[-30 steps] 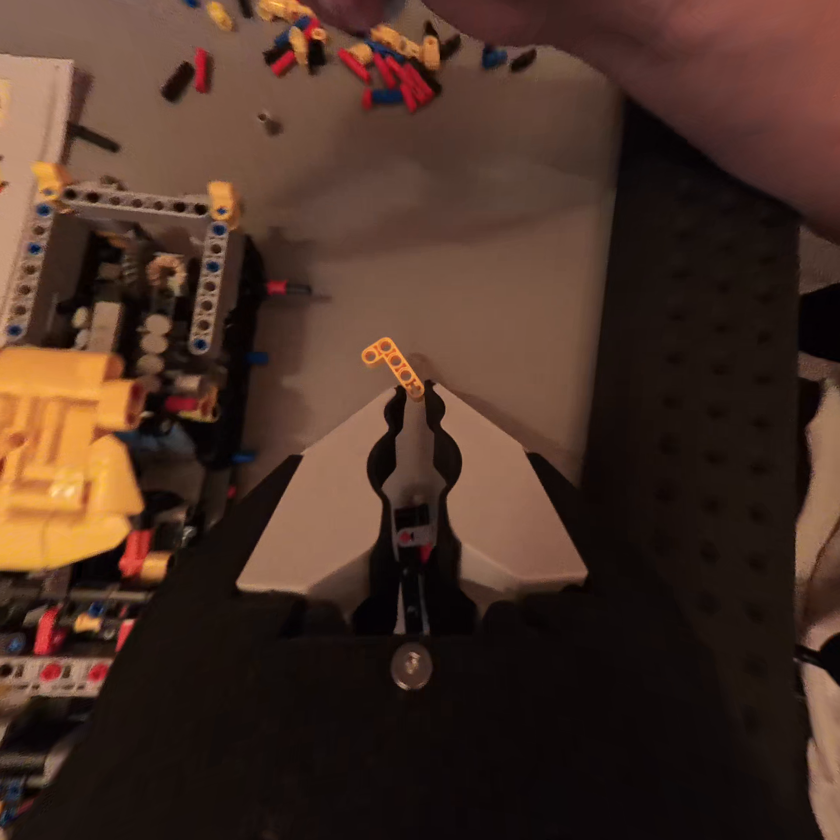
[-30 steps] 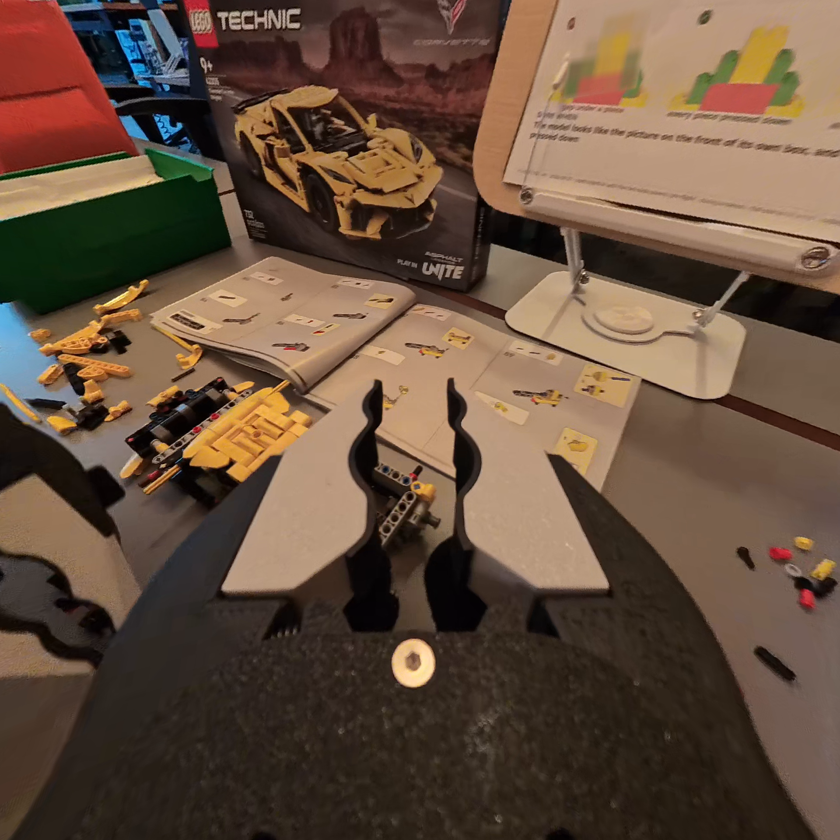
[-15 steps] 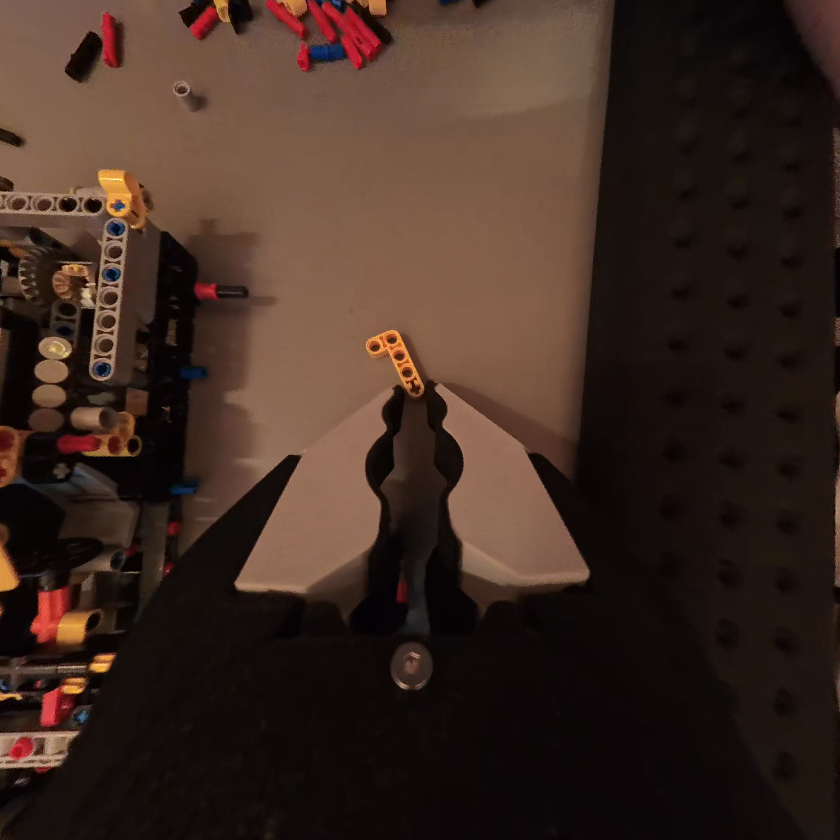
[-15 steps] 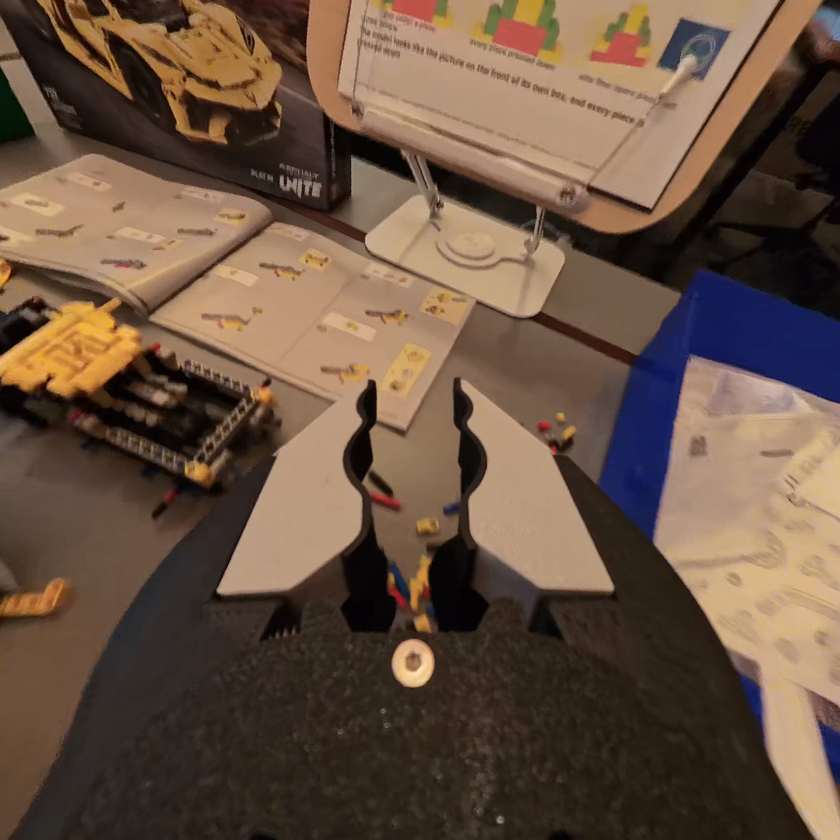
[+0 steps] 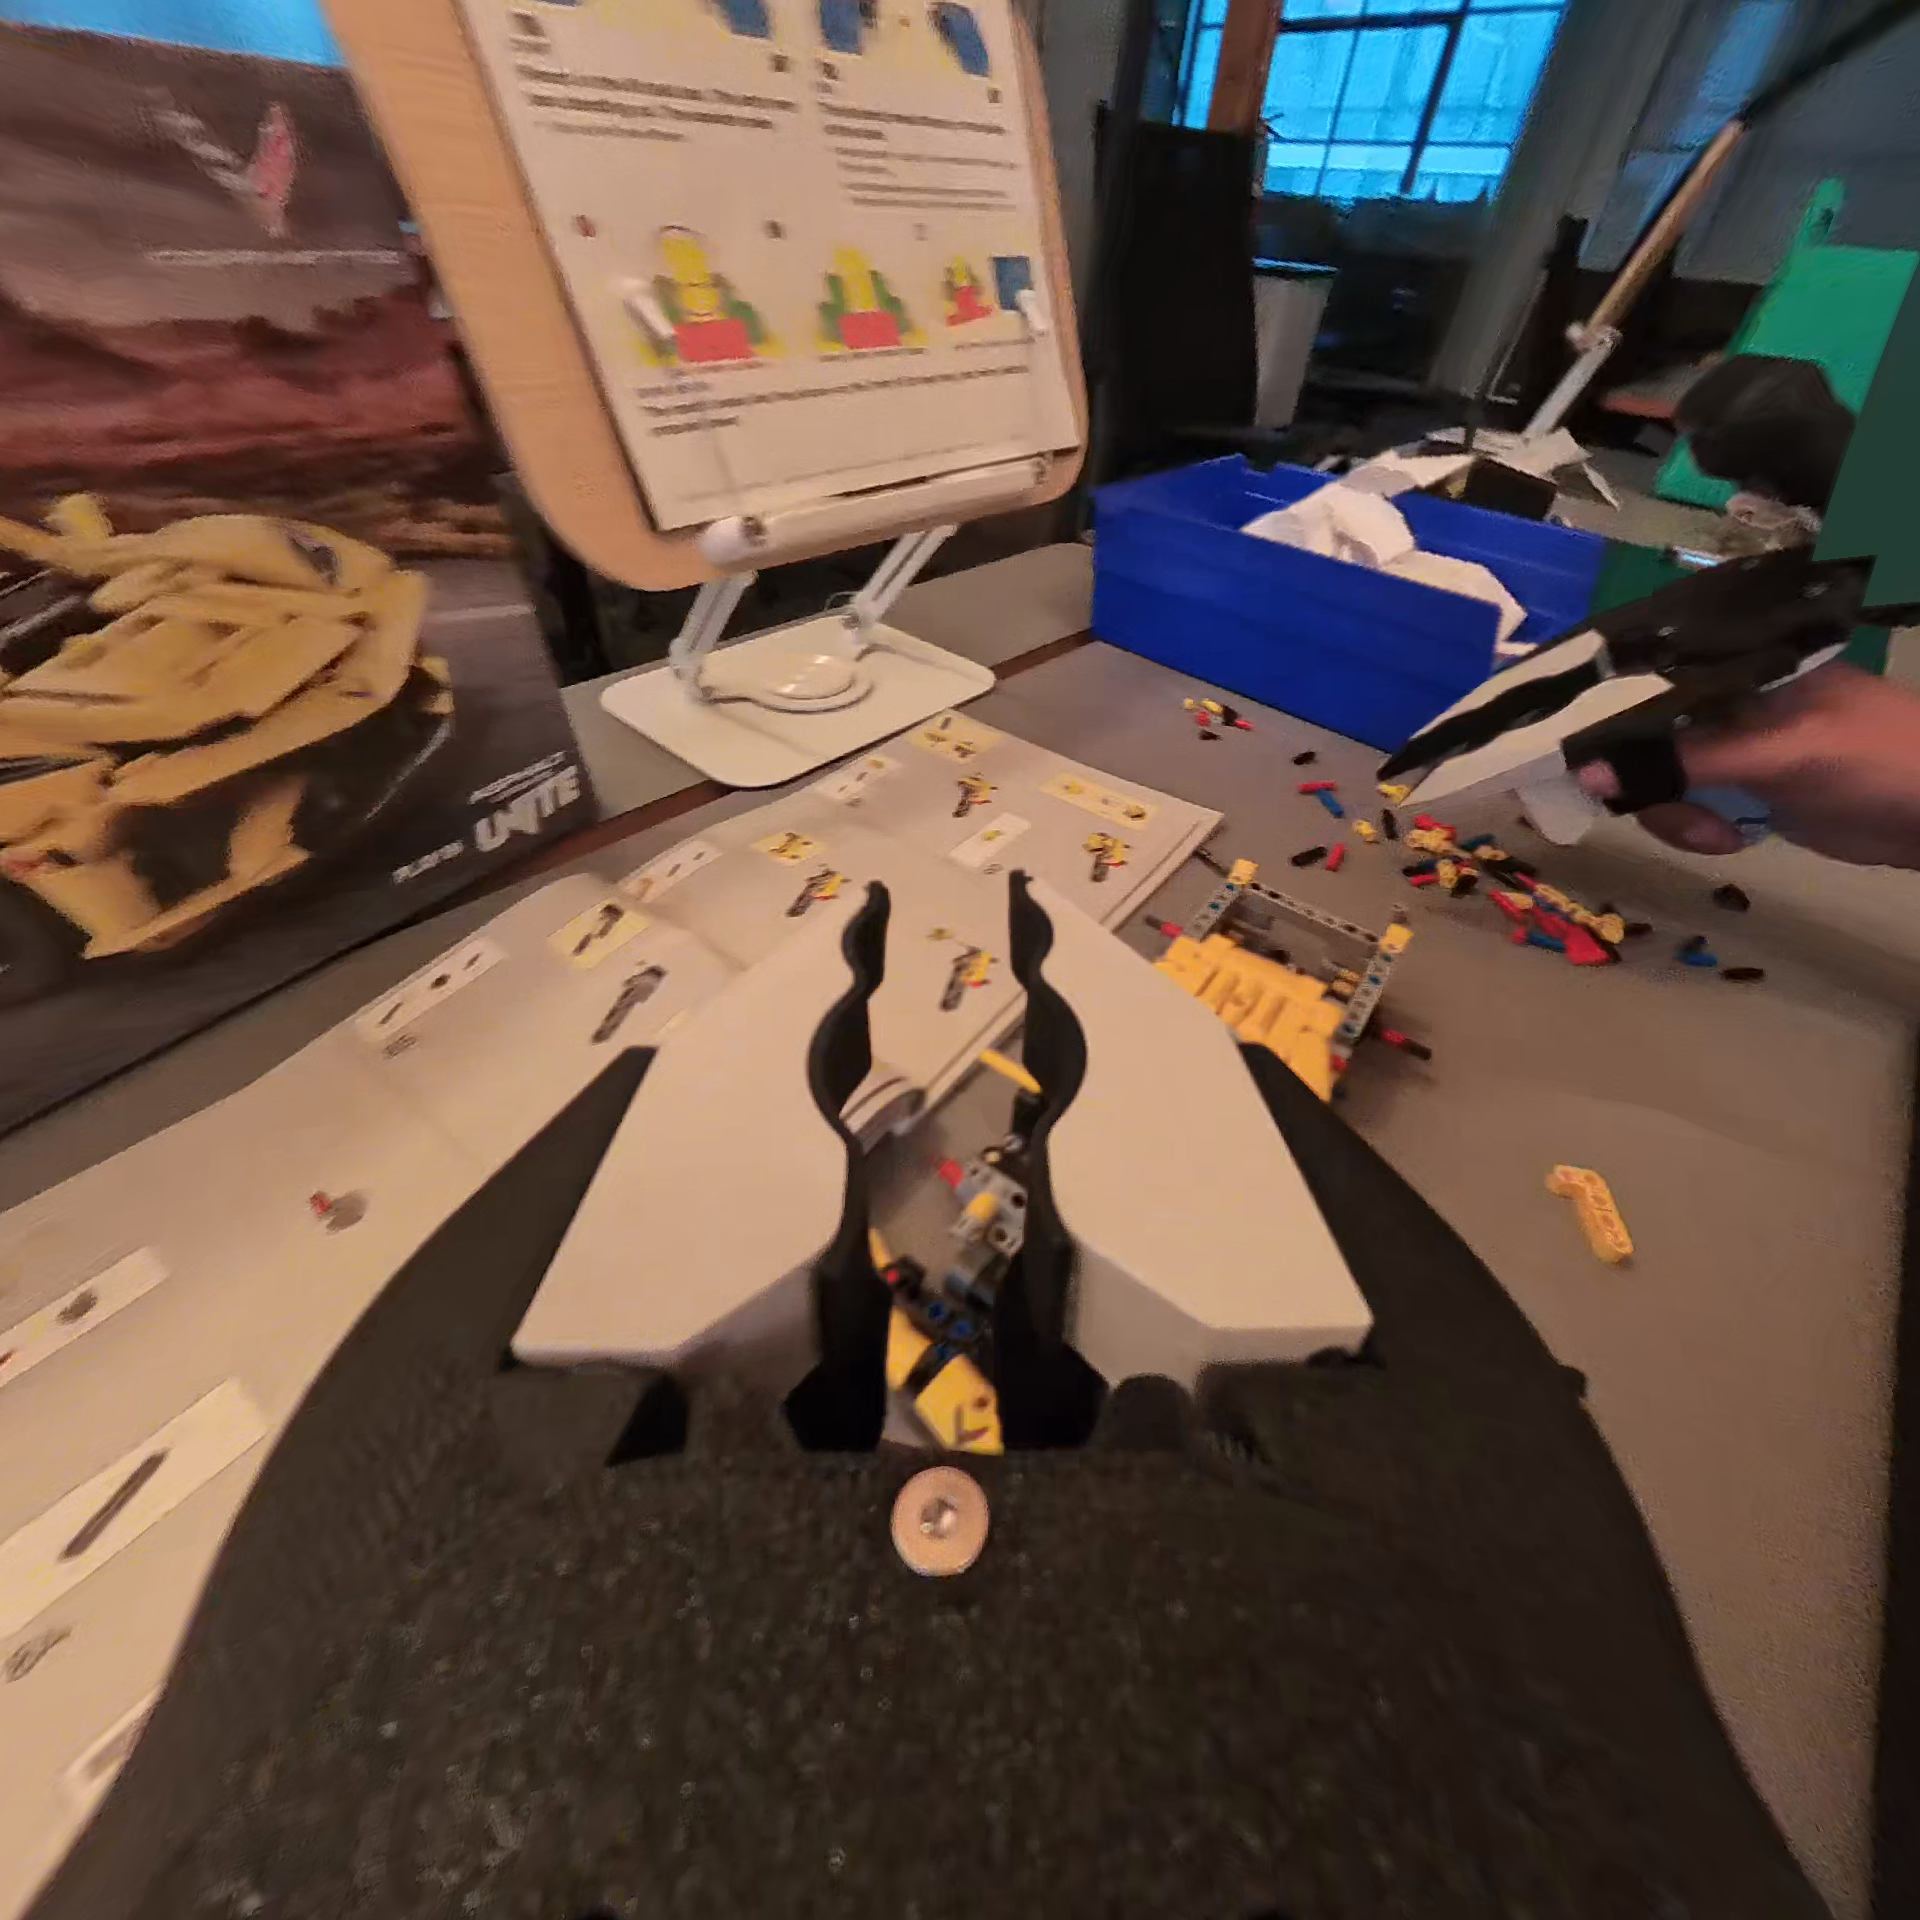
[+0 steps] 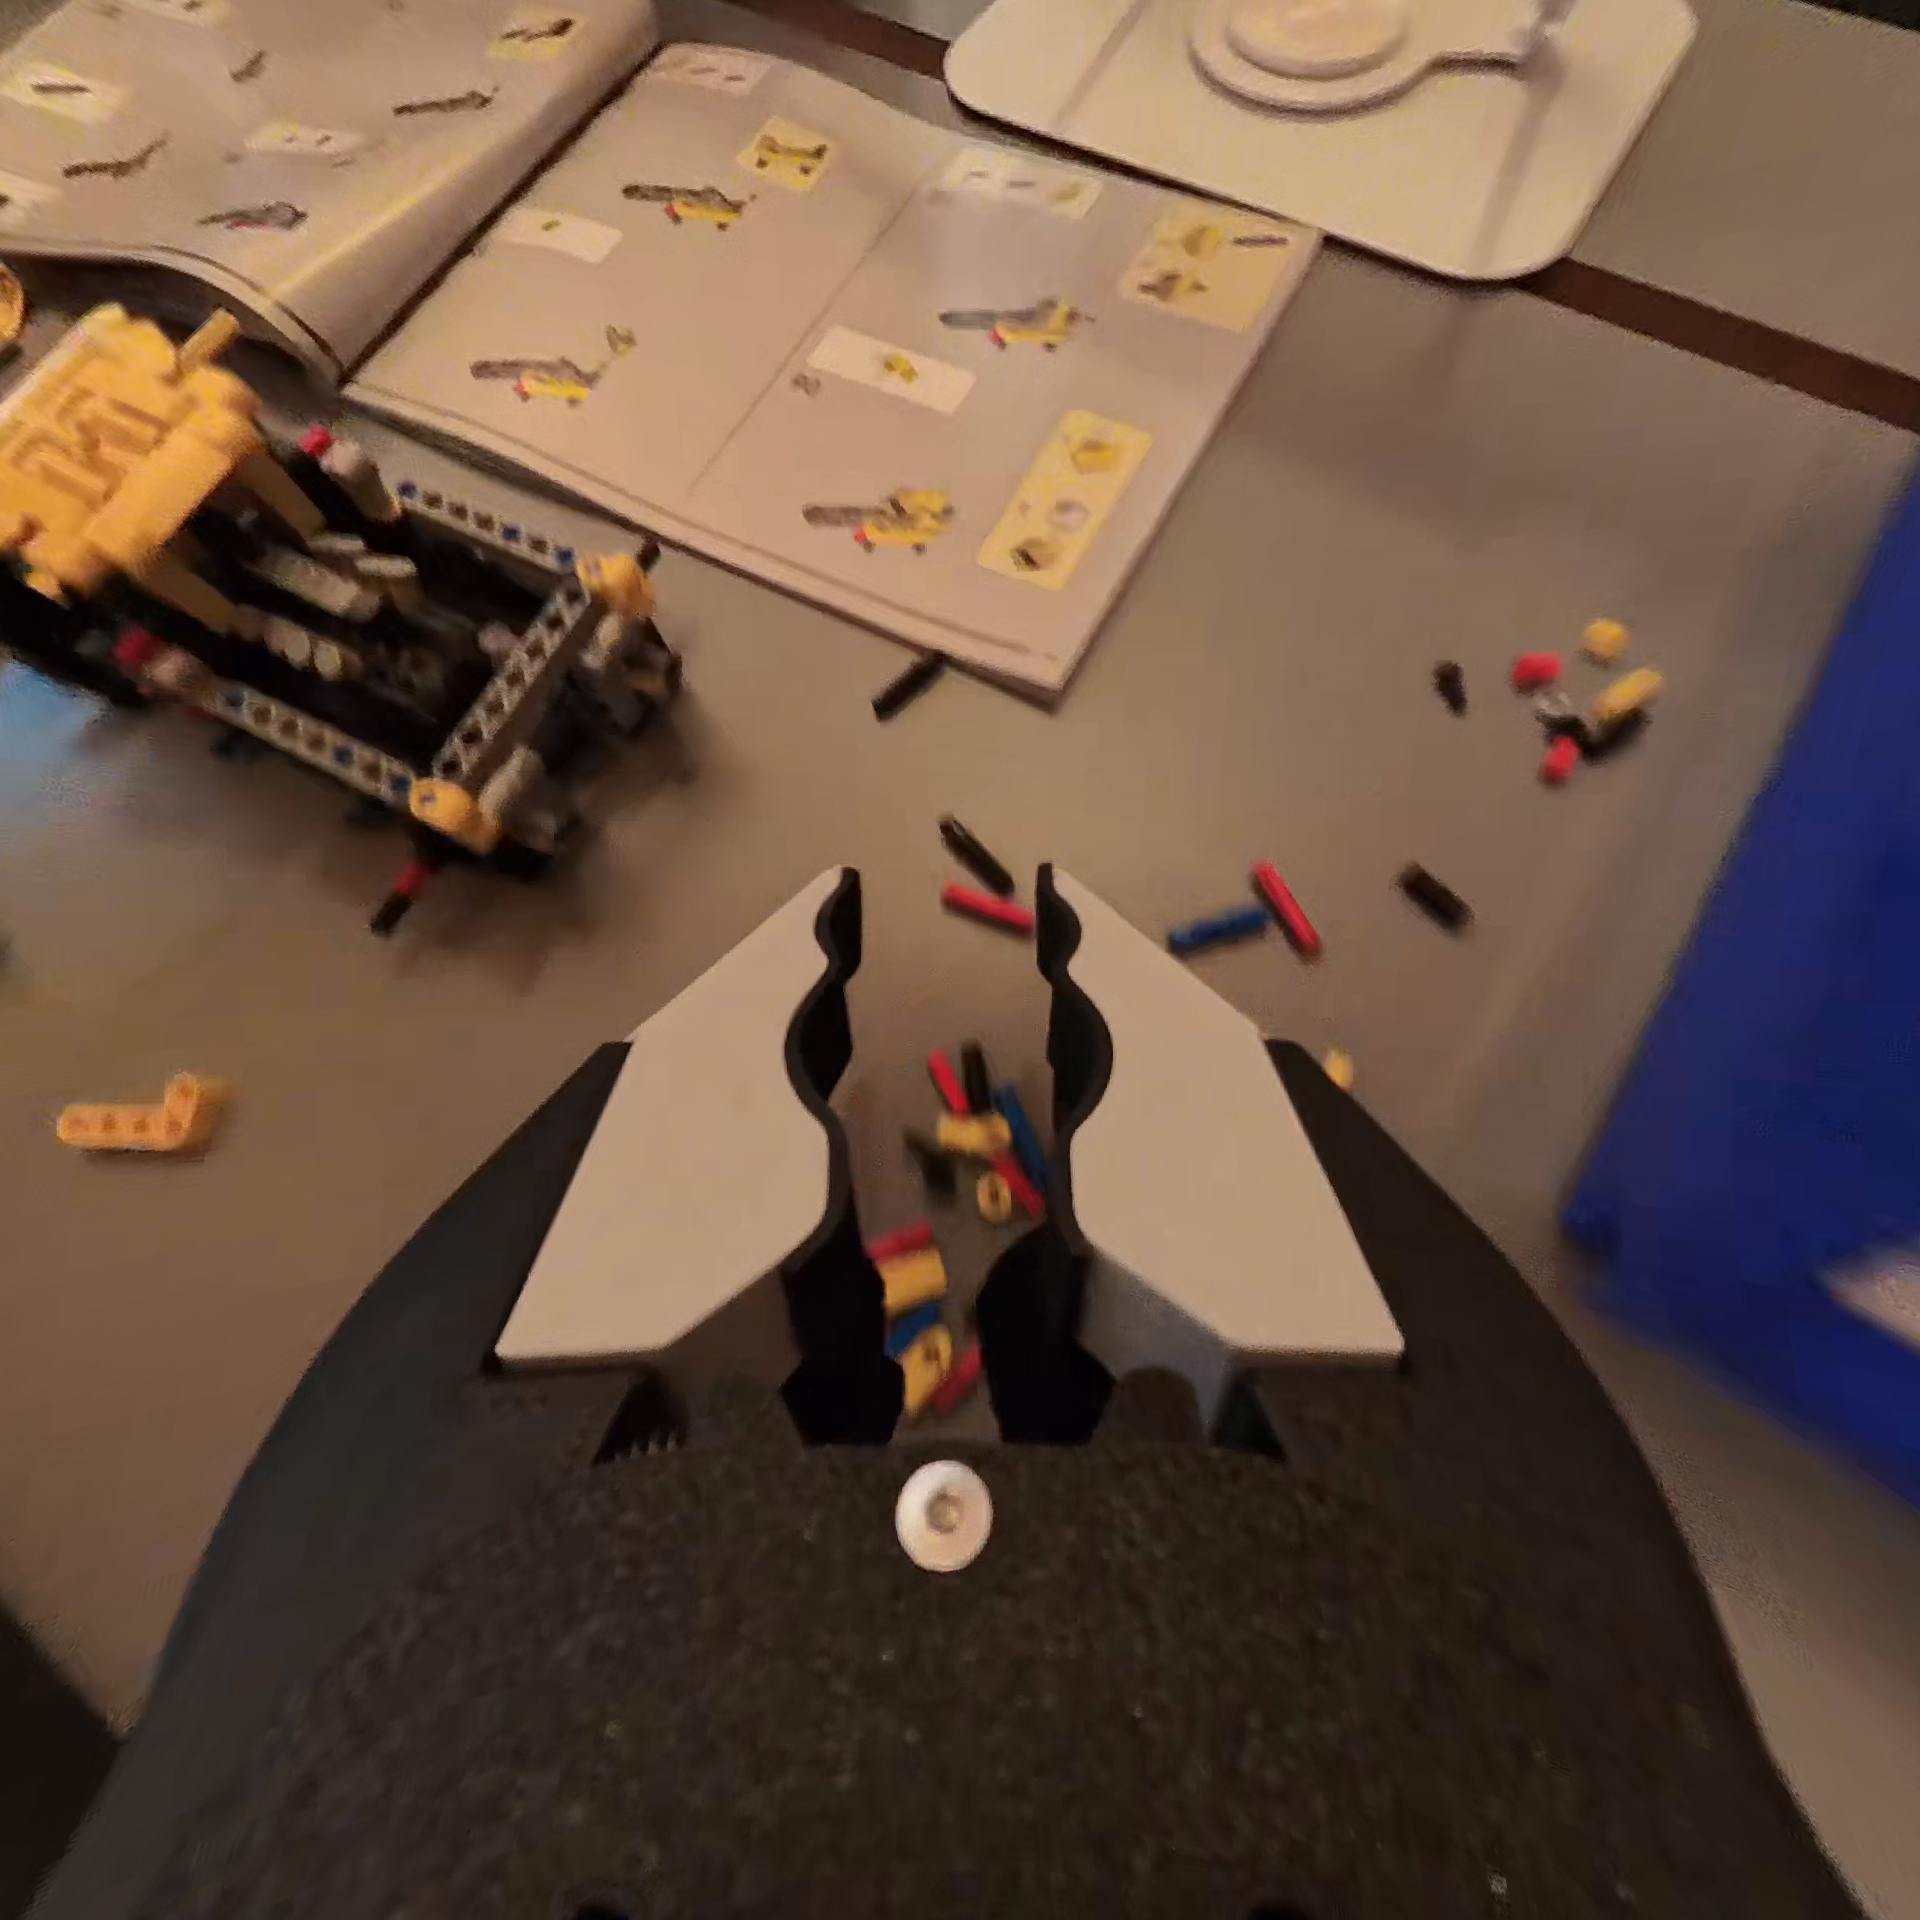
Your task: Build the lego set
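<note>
My left gripper (image 5: 945, 902) is open and empty, above the open instruction booklet (image 5: 727, 935). Through the gap between its fingers I see a small yellow, grey and black sub-assembly (image 5: 956, 1278) on the table below. A yellow L-shaped beam (image 5: 1590, 1210) lies loose on the table to its right; it also shows in the right wrist view (image 6: 145, 1122). The part-built car chassis (image 5: 1278, 987) (image 6: 312, 603) stands beside the booklet. My right gripper (image 6: 945, 894) is open and empty, low over a scatter of red, blue, black and yellow pins (image 6: 977, 1143); in the left wrist view it (image 5: 1397, 774) is held by a hand.
A blue bin (image 5: 1299, 603) (image 6: 1766, 1039) stands at the right edge. A document stand (image 5: 790, 270) with its white base (image 6: 1351, 104) and the set's box (image 5: 208, 623) stand behind the booklet (image 6: 831, 364). More loose pins (image 6: 1579, 696) lie near the bin. The grippers' ends are close to 30 cm from one another. My right gripper is the nearer one to the yellow L-shaped beam (image 5: 1590, 1210): about 20 cm, against 25 cm. Seen from the right wrist view (image 6: 139, 1114) as well.
The left gripper has let go of the yellow L-shaped beam, opened and tilted up to look across the table. The right gripper swung right and down over the loose pins.
</note>
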The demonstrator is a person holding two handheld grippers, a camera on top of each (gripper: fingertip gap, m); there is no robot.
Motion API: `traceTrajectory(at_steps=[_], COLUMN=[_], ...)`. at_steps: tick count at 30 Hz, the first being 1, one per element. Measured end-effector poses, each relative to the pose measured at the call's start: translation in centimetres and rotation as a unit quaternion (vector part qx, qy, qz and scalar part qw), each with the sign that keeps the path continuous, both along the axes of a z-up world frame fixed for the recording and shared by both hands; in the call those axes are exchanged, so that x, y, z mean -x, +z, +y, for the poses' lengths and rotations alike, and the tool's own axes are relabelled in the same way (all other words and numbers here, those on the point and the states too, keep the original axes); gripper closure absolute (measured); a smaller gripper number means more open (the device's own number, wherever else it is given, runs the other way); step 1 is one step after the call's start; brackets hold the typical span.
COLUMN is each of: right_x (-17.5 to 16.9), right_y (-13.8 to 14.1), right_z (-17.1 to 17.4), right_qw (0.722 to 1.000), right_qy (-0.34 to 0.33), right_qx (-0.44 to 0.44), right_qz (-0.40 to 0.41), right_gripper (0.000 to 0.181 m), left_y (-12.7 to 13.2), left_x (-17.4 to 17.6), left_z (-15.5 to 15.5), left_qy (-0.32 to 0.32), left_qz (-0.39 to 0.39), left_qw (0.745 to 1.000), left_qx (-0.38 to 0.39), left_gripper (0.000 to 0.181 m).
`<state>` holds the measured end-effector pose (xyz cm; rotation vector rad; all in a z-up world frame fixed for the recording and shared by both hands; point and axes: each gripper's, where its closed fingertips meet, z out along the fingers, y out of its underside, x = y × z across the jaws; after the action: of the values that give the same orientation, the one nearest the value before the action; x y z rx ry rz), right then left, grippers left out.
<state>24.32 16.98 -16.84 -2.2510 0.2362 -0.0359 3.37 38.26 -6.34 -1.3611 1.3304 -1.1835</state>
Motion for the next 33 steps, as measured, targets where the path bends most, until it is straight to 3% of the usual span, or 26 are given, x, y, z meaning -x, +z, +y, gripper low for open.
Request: traceTrajectory(at_steps=[4,10,16,22,25,29,31,33], right_x=[0.6,0.5,-0.1,0.1,0.5,8.1,12.7,15.1], right_y=[-2.1,-4.3,-4.7,-4.4,-1.4,3.9,3.6,1.8], right_z=[4.7,7.6,7.5,7.2,6.4,5.3,3.9,2.7], right_qw=[0.998,0.996,0.994,0.989,0.992,0.980,0.963,0.954], right_qy=[0.035,0.034,0.019,0.033,0.032,0.188,0.271,0.297], right_qx=[0.040,0.085,0.092,0.112,0.076,-0.016,-0.003,0.030], right_qz=[0.019,-0.017,-0.055,-0.091,-0.098,-0.056,-0.008,0.013], right_gripper=[0.146,0.154,0.177,0.178,0.178,0.178,0.178,0.178], left_y=[-1.2,-2.2,-2.7,-2.6,-2.9,-3.2,-3.3,-3.5], left_x=[1.4,1.1,1.3,1.5,1.7,1.7,1.6,1.5], left_z=[3.0,2.8,3.0,3.6,4.0,4.2,4.1,3.9], left_qy=[0.043,0.038,0.039,0.046,0.054,0.055,0.052,0.049], left_qz=[0.010,0.026,0.039,0.035,0.040,0.042,0.043,0.047], left_qw=[0.999,0.999,0.998,0.998,0.998,0.997,0.997,0.997], left_qx=[0.010,0.005,0.007,0.019,0.013,0.027,0.031,0.030], left_gripper=[0.158,0.159,0.159,0.159,0.159,0.159,0.159,0.159])
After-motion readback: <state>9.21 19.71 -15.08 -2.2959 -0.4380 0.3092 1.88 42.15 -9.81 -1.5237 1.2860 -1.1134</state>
